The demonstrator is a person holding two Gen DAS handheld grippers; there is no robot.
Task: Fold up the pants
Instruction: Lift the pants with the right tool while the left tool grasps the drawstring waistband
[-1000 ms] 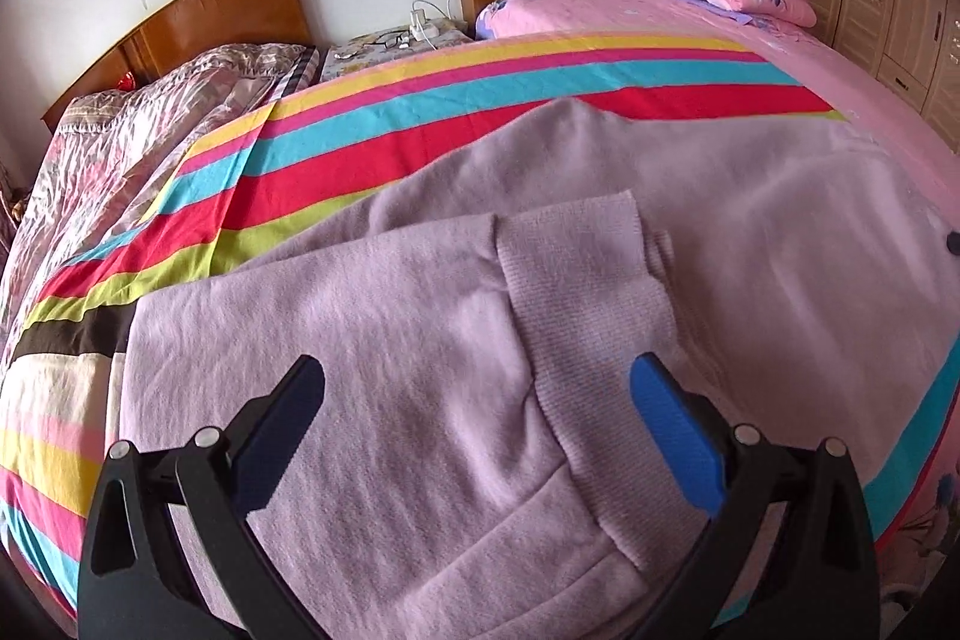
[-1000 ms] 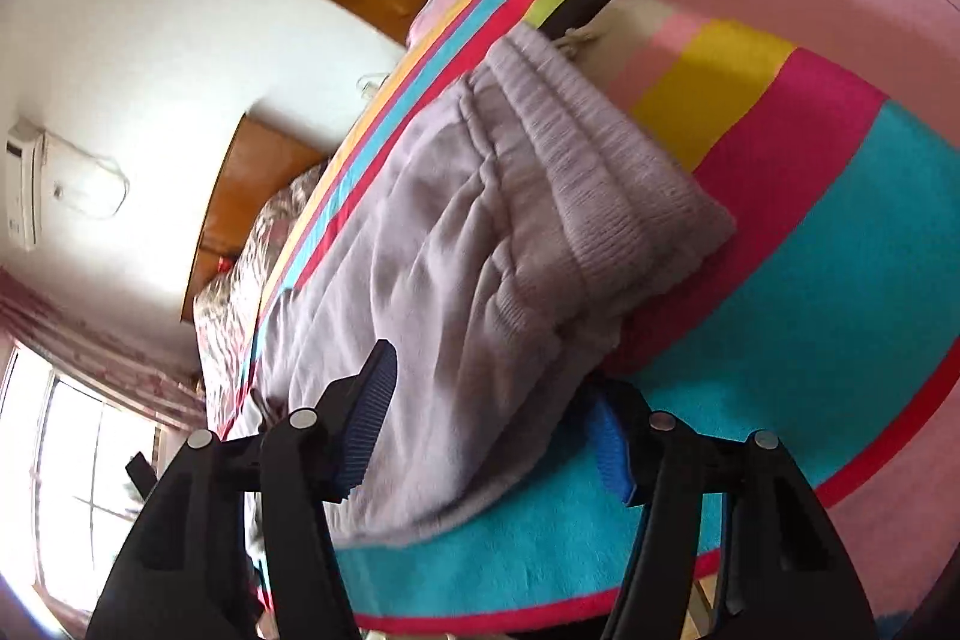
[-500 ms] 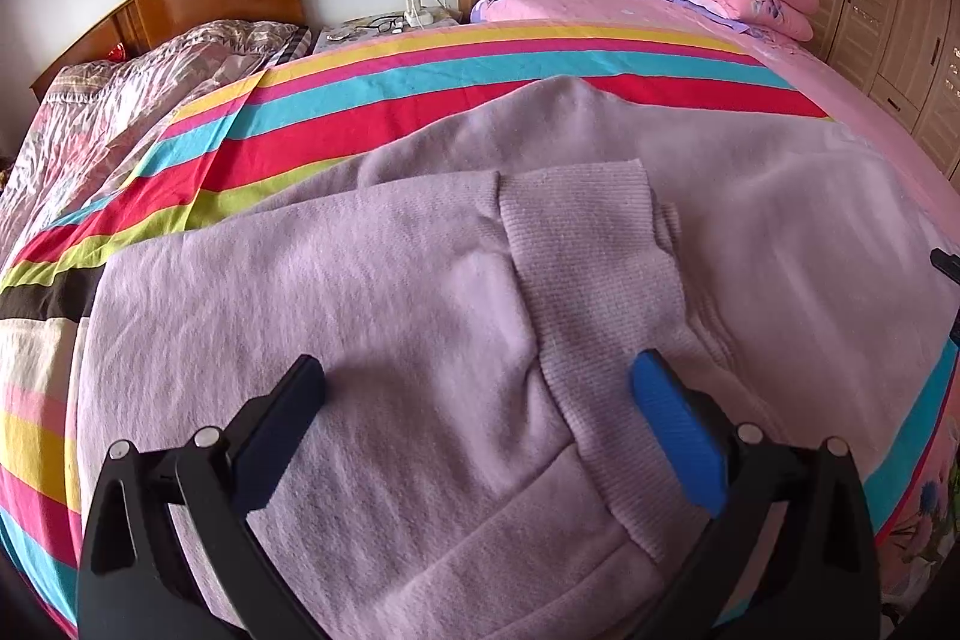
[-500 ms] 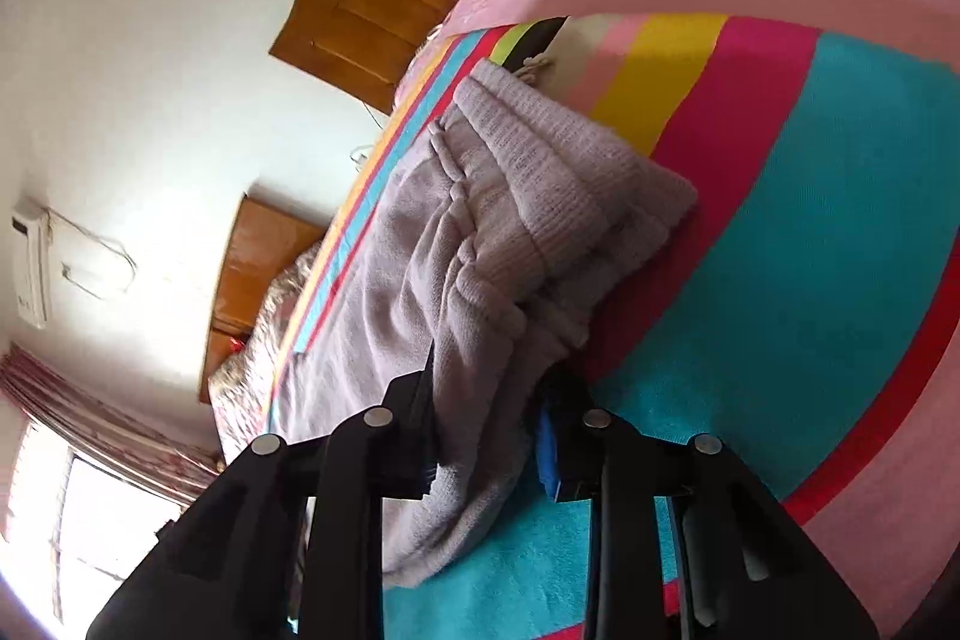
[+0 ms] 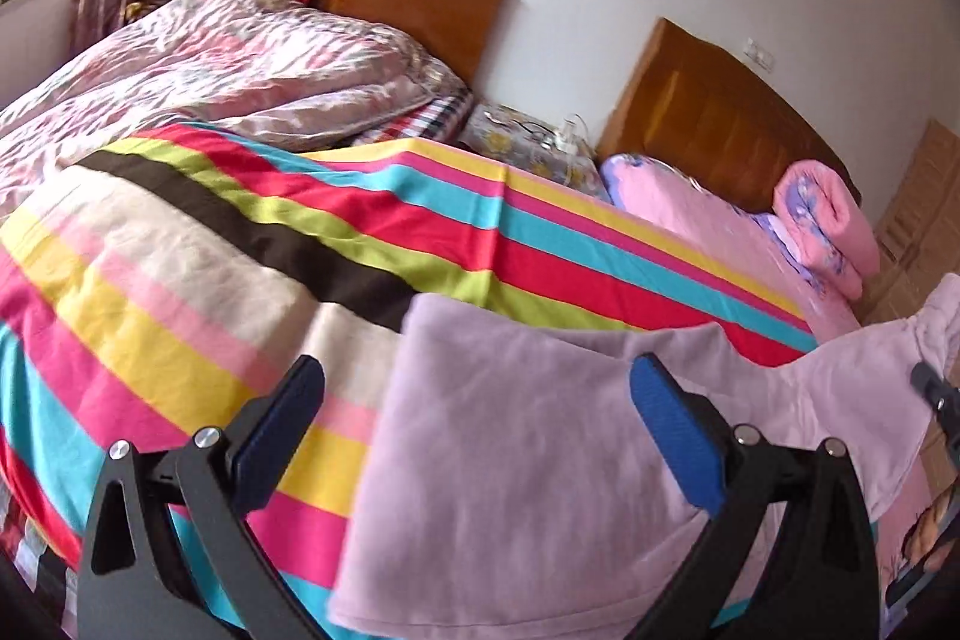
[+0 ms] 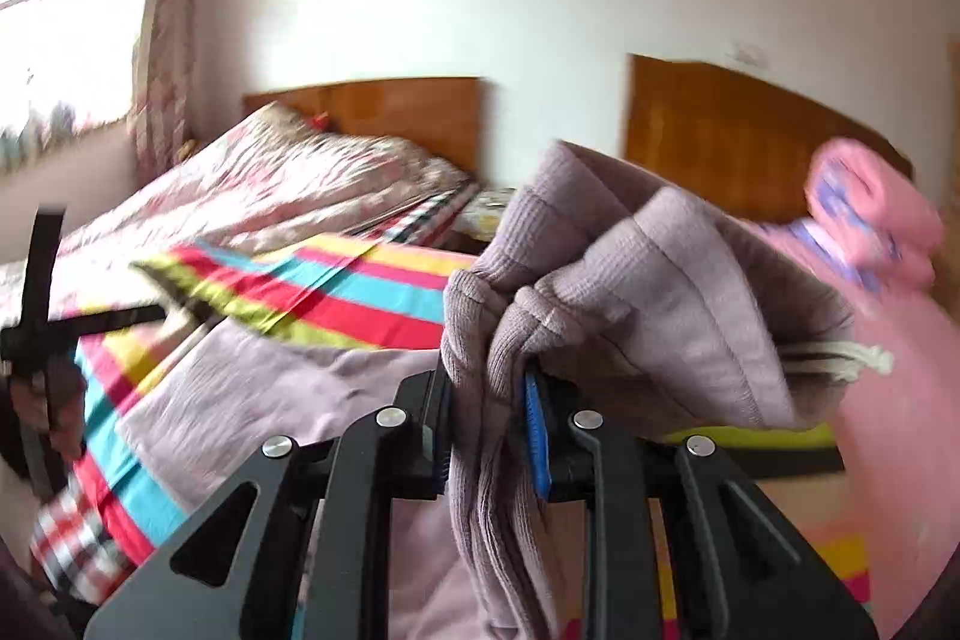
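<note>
The lilac sweatpants (image 5: pixel 540 460) lie on the striped bedspread (image 5: pixel 198 268). My left gripper (image 5: pixel 474 418) is open above the folded end of the pants, its blue pads apart and holding nothing. My right gripper (image 6: pixel 486 418) is shut on the bunched ribbed waistband of the pants (image 6: pixel 630 292) and holds it lifted above the bed, with the white drawstring (image 6: pixel 852 358) hanging out at the right. The rest of the pants (image 6: pixel 270 400) trails down onto the bed at the left. The right gripper shows at the right edge of the left wrist view (image 5: pixel 936 394).
A quilted pink duvet (image 5: pixel 210 64) covers the second bed at the left. A rolled pink blanket (image 5: pixel 822 226) lies by the wooden headboard (image 5: pixel 720 112). A cluttered nightstand (image 5: pixel 528 142) stands between the beds. Wardrobe doors (image 5: pixel 918 220) are at the right.
My right gripper closed on the waistband and lifted it off the bed. My left gripper swung left; the pants now lie shorter, with bare striped bedspread at its left.
</note>
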